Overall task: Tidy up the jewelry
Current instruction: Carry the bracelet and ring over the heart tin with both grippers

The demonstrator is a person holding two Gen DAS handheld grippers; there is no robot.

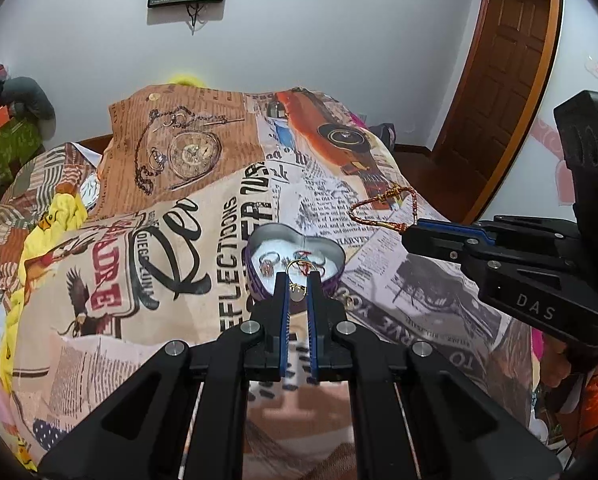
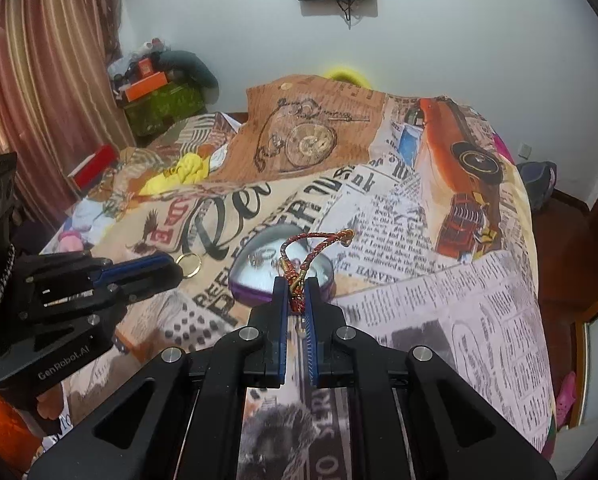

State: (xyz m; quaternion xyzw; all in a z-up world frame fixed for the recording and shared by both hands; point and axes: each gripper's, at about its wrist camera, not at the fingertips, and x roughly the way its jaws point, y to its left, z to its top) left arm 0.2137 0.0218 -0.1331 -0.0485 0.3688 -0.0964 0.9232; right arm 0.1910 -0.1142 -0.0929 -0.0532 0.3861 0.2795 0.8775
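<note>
Left gripper (image 1: 298, 280): jaws clamped on thin gold hoop ring (image 2: 189, 263), held just short of the heart-shaped metal tin with purple wall (image 1: 259, 284), rings already inside. Tin sits on the newspaper-print bedspread (image 1: 171, 280). Right gripper (image 2: 297, 284): jaws clamped on red-and-gold braided cord bracelet (image 2: 319, 245), loop hanging over tin. Advice: bring hoop above the tin, lower before releasing, one piece at a time
</note>
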